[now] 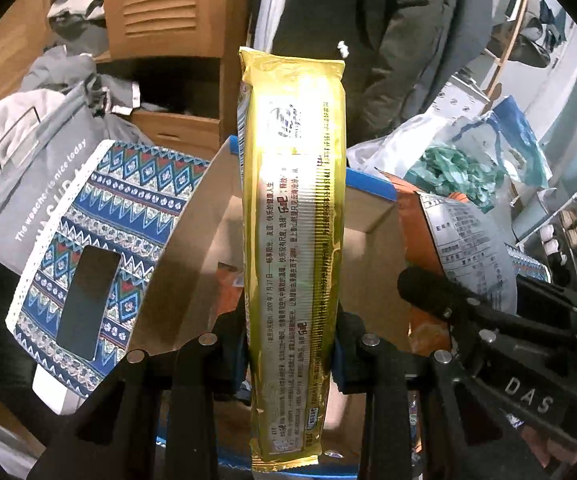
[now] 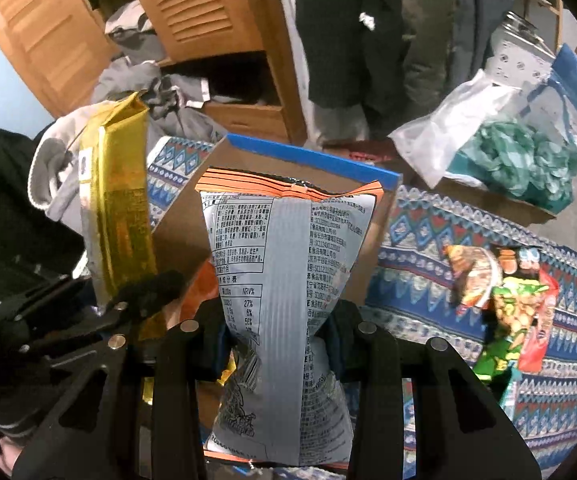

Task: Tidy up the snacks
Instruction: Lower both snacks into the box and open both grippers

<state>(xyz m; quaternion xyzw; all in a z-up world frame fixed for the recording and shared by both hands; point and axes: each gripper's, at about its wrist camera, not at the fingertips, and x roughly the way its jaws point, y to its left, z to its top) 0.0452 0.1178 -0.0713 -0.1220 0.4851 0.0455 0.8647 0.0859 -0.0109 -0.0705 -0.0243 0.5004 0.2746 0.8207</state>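
Observation:
My left gripper (image 1: 290, 340) is shut on a long gold snack packet (image 1: 294, 216), held upright over an open cardboard box (image 1: 372, 216) with a blue rim. My right gripper (image 2: 276, 344) is shut on a silver and orange chip bag (image 2: 288, 264), its printed back facing the camera, above the same cardboard box (image 2: 192, 216). In the right wrist view the gold packet (image 2: 116, 204) and the left gripper (image 2: 144, 296) stand to the left of the bag. In the left wrist view the chip bag (image 1: 468, 248) and the right gripper (image 1: 440, 292) appear at the right. Orange packets lie inside the box.
A blue patterned cloth (image 2: 448, 232) covers the surface. Several colourful snack packets (image 2: 504, 304) lie on it at the right. A tissue box in matching cloth (image 1: 88, 248) sits left of the box. A clear bag with green contents (image 2: 520, 160), piled clothes (image 2: 144, 84) and a wooden cabinet (image 2: 208, 12) stand behind.

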